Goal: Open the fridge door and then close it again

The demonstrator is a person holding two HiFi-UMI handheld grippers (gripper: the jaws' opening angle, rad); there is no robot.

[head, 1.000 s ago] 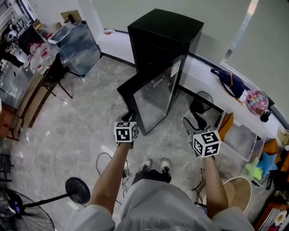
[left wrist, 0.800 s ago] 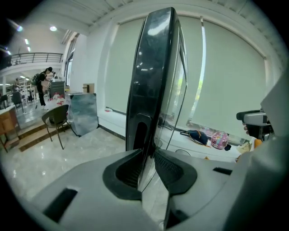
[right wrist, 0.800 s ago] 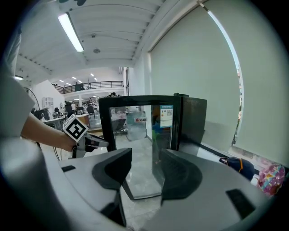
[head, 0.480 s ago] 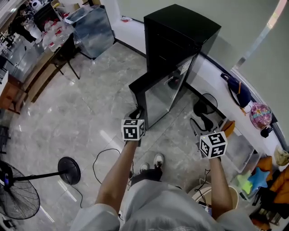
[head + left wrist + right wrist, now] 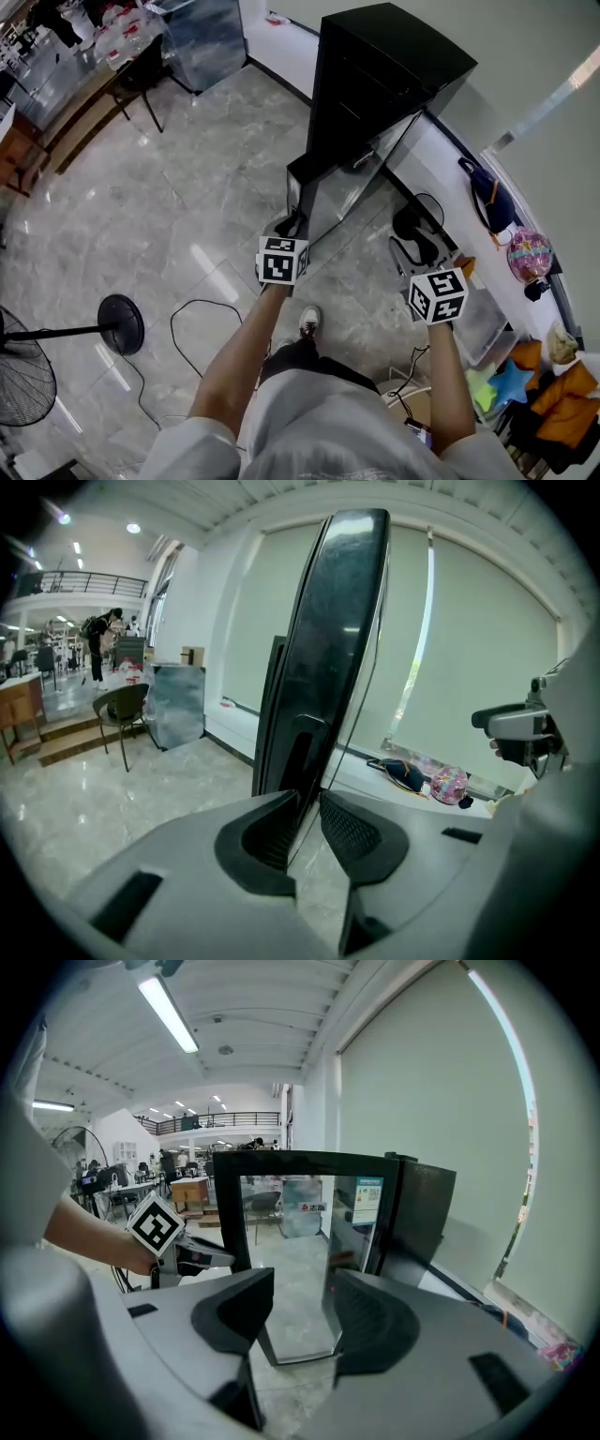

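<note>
Swinging inward from where it stood a second ago, the fridge door (image 5: 352,187) is now making a narrower angle with the black fridge (image 5: 394,66), and the left tool (image 5: 308,808) has travelled along with the door's free edge. That tool is clamping the edge: in the left gripper view the door is running edge-on, straight up from the narrow gap between the two jaws, with both pads lying against its sides beside the recessed handle. The door is hanging partly open in front of the fridge, its glass pane reflecting the room, its hinge side at the cabinet's right as the head view shows it. The right tool (image 5: 305,1309) is hovering apart from the door, off to the person's right, its jaws standing open and holding nothing; through their gap the right gripper view is showing the glass face of the door and, further left, the left tool's marker cube at the door's edge. The person is standing on the pale marble floor (image 5: 141,206), with a fan (image 5: 23,370) and a loose cable (image 5: 187,323) lying to the left
</note>
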